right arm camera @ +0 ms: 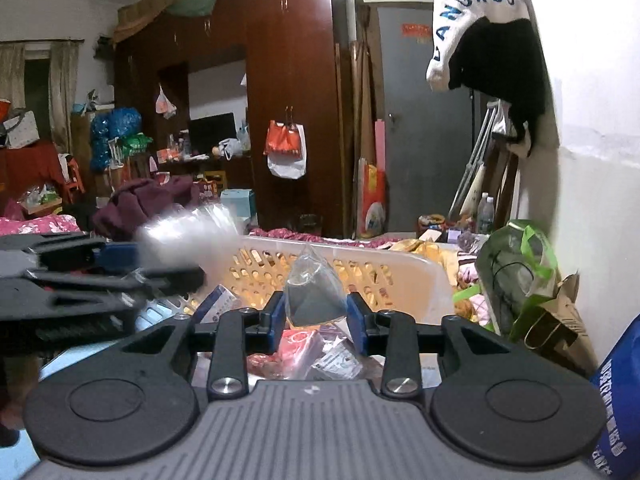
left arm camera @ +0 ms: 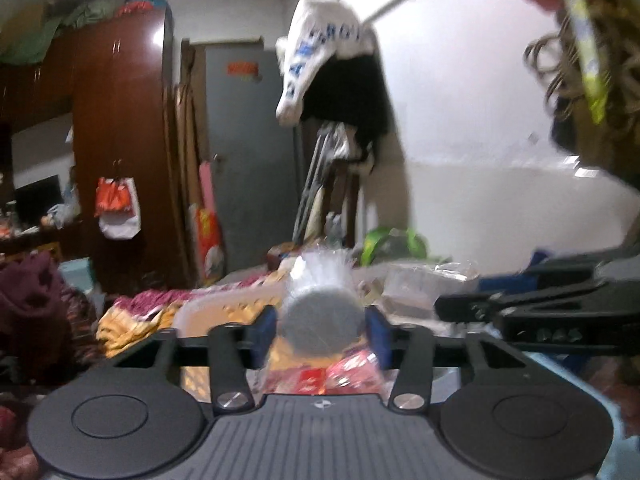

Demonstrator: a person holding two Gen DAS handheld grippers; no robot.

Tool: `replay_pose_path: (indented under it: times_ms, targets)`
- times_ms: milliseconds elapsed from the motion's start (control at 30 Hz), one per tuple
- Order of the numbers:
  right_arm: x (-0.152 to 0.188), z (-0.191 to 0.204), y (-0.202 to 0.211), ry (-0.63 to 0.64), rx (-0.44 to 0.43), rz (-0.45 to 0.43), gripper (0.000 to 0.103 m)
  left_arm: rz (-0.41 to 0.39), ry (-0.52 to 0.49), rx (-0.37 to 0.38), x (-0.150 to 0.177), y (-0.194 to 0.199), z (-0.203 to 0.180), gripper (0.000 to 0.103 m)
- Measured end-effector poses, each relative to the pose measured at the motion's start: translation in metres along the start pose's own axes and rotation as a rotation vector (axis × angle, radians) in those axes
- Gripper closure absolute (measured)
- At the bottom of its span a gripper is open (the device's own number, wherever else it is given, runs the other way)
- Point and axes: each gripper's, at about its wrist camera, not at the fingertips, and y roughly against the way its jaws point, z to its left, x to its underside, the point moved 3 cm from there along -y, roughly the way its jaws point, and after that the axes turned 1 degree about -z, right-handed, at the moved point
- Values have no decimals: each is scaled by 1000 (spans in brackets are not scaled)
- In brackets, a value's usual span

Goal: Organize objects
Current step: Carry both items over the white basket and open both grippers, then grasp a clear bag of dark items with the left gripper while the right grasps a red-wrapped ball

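Note:
My left gripper (left arm camera: 322, 330) is shut on a roll wrapped in clear plastic (left arm camera: 322, 280), whose grey round end faces the camera between the blue pads. In the right wrist view the same roll (right arm camera: 184, 236) shows blurred at the left gripper's tip. My right gripper (right arm camera: 316, 320) is shut on a small clear plastic packet (right arm camera: 314, 296) with dark contents, its pads touching both sides. Both grippers hover side by side over a cream perforated basket (right arm camera: 400, 268) on the bed. The right gripper's fingers (left arm camera: 460, 306) reach in from the right in the left wrist view.
Red and white packets (right arm camera: 300, 344) lie in the basket under the grippers. A green bag (right arm camera: 516, 272) and a blue bag (right arm camera: 616, 400) stand at the right by the white wall. A white and black garment (right arm camera: 480, 20) hangs overhead. A dark wardrobe (right arm camera: 292, 100) stands behind.

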Motion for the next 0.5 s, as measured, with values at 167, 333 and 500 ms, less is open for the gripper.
replay_pose_path:
  times_ms: [167,333,500]
  targets:
    - [15,10,69,6,-72,-156,8,-102,26,-13,13,40,8,27]
    - [68,13,110,63,-52,-178,0,-74,18,50,68,94,1,14]
    - [109,-11,49,-39,-24,95,7,78,-74,51,115,81,-22,14]
